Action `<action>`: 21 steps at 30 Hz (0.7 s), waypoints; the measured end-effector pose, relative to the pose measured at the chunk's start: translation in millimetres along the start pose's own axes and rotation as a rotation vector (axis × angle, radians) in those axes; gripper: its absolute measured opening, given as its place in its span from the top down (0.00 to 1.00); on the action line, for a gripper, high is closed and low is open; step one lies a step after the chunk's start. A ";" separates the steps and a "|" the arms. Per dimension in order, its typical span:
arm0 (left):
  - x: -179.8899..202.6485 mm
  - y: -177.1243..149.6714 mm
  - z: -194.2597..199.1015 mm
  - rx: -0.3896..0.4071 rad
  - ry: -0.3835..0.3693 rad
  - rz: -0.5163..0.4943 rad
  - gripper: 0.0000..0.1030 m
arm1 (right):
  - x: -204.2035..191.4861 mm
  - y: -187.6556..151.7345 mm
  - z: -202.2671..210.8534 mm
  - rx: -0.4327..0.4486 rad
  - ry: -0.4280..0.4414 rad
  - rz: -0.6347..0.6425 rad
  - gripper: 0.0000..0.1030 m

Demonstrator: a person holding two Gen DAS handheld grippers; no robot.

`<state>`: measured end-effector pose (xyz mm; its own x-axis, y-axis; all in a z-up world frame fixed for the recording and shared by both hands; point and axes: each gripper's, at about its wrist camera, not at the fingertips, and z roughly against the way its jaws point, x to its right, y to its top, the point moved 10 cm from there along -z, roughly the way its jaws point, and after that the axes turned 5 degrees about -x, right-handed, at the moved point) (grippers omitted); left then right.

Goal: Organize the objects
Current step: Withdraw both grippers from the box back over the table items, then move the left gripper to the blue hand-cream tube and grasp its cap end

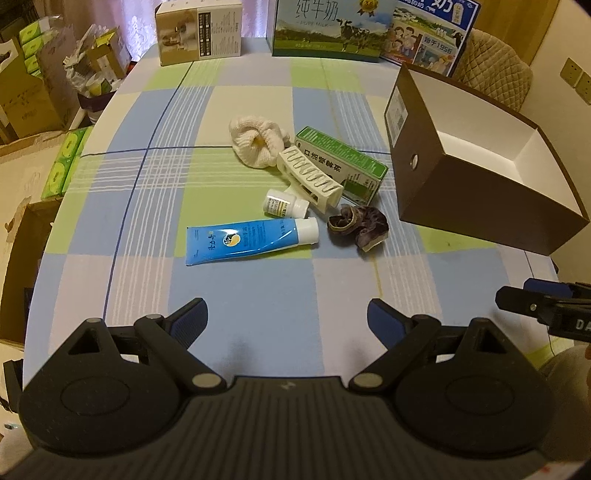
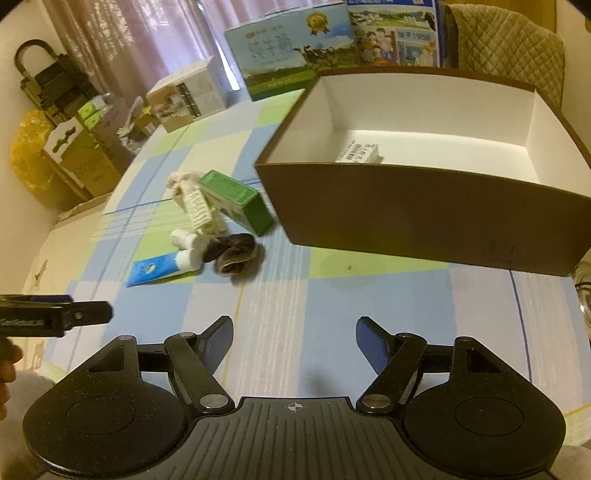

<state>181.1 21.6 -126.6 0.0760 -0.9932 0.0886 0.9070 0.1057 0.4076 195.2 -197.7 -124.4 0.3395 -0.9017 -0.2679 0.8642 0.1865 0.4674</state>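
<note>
Both views are lit dimly and warmly from overhead, and a yellowish cast is given to the pale walls. Soft shadows are thrown beneath the brown cardboard box with the white lining (image 2: pixel 424 218) and below the black gripper fingers (image 1: pixel 192 317) — no glare is seen on the checked blue-and-green tablecloth (image 1: pixel 258 295). Straight edges are bowed by the fisheye lens and corners are vignetted black; the small clutter is slightly smeared in the right wrist view.

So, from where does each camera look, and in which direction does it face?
Left wrist view: sits on the left gripper, jaws open, facing forward over the checked tablecloth at the blue tube, green box and brown box; the right gripper's tip shows at its right edge.
Right wrist view: sits on the right gripper, jaws open, facing the brown box, with a white packet inside; the left gripper's tip shows at left.
Shared: the tablecloth, the pile, the brown box, the milk cartons.
</note>
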 end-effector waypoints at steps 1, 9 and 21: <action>-0.8 0.5 -2.6 -0.002 0.003 0.004 0.11 | 3.1 0.8 -4.4 0.001 -0.007 -0.011 0.31; -13.2 9.3 -31.1 -0.014 0.065 0.061 0.11 | 10.9 15.7 -31.5 0.010 0.002 -0.093 0.32; -34.4 45.0 -80.5 -0.026 0.101 0.193 0.11 | 36.2 36.9 -45.9 0.034 -0.033 -0.188 0.32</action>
<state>252.6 56.5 -184.6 0.2892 -0.9546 0.0711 0.8818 0.2946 0.3683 256.4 -205.6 -155.6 0.1601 -0.9319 -0.3255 0.8980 0.0006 0.4401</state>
